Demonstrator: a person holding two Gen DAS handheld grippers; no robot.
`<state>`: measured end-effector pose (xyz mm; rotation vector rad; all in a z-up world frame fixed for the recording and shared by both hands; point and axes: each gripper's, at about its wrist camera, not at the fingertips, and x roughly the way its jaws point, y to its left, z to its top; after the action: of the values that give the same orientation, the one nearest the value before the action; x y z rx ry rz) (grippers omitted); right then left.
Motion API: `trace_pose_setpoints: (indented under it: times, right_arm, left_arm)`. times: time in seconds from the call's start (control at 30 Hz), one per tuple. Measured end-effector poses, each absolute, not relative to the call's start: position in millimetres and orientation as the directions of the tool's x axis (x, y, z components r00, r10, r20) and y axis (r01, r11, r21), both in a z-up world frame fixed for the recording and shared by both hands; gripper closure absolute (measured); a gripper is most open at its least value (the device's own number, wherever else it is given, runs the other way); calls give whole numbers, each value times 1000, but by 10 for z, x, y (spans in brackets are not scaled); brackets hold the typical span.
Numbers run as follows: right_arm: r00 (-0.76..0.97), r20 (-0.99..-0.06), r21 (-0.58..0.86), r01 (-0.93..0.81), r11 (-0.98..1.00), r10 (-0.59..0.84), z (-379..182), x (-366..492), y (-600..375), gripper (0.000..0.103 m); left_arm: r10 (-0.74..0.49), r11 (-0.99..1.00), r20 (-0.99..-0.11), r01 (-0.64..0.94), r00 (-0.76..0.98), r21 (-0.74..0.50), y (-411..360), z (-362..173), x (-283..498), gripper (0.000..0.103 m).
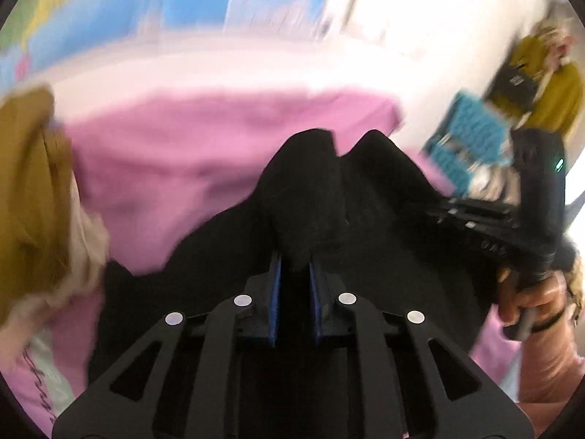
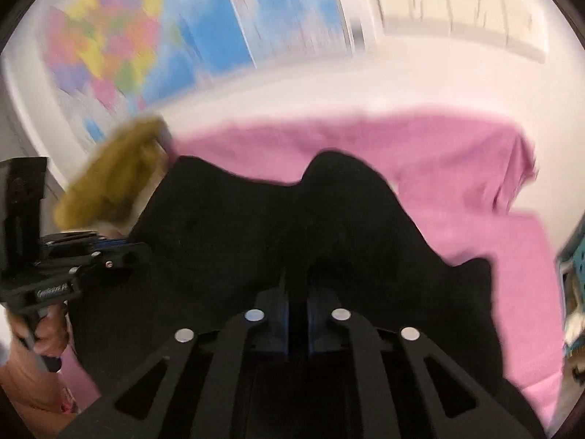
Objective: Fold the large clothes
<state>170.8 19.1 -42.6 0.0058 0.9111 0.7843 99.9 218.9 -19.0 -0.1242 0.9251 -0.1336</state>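
Note:
A black garment [image 1: 321, 197] lies bunched over a pink sheet [image 1: 204, 146]. My left gripper [image 1: 294, 270] is shut on a raised fold of it, the blue pads pinching the cloth. In the right wrist view the same black garment [image 2: 292, 219] spreads wide, and my right gripper [image 2: 297, 289] is shut on another fold of its near edge. The right gripper also shows in the left wrist view as a black tool [image 1: 504, 219] held by a hand at the right. The left gripper [image 2: 73, 256] appears at the left of the right wrist view.
A mustard-yellow garment [image 1: 33, 190] with a cream frill lies at the left of the pink sheet [image 2: 475, 168]; it shows as a yellow heap [image 2: 113, 175] in the right view. A teal basket [image 1: 471, 139] with clothes stands at the right. A coloured map [image 2: 109, 44] hangs on the wall.

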Motion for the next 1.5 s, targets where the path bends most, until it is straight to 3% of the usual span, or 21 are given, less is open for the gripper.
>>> trace_pose_setpoints:
  times: [0.07,0.1,0.13,0.17,0.37,0.47,0.5,0.53,0.67,0.77,0.87,1.17,1.5]
  right_arm:
    - [324,-754,312,-588,746,571,-619,1753,234,76]
    - [326,-751,319,-583,748,574,-638,1733,202,70]
    - [322,-747,324,-587,742,581,-618,1686,146,55]
    - [333,-735,324,-593,737,591,-565,1641,75,51]
    - [489,-623,314,-559,768,611,-128,1391,-715,50]
    - [486,-689,280,-505,817,537,-331,1453,-945,55]
    - [471,-720,271,-485,831,509,-461,1490,-987,64]
    - [457,-748,255,-471,844,481,-598,1524,-1021,65]
    - [410,-743,389,-379,840,529,-979,1612,-1265,49]
    - [431,-716,424,-357,833,549,-911,1553,-1313,51]
    - [471,-688,418,-365,832,552,-745,1432,-1363,51]
    - [503,-585,458,-442,771,636,-305,1093,-1431,51]
    - [423,-683,436,-417,797,595,-745,1178,-1153,50]
  left_arm:
    - [-169,983,-832,31,528,-180,2230,-476,1027,82]
    - [-178,981,-832,30,525,-191,2248,-503,1000,79]
    - [-188,979,-825,35,534,-200,2278,-501,929,76]
    - [-189,978,-819,33,542,-204,2299,-490,890,71]
    - [-175,981,-790,35,587,-191,2312,-392,770,63]
    - [-184,977,-800,19,571,-212,2346,-446,845,63]
    - [-188,976,-802,15,567,-217,2369,-454,882,62]
    - [-185,976,-808,7,560,-218,2373,-478,892,62]
    - [-159,981,-809,-2,566,-194,2320,-472,847,58]
    - [-113,989,-791,-9,601,-148,2251,-373,744,53]
    - [-54,996,-759,-20,648,-88,2186,-261,611,40]
    - [-31,998,-727,-24,686,-65,2214,-127,372,33]
    - [1,980,-751,-149,660,-129,2616,-313,184,34]
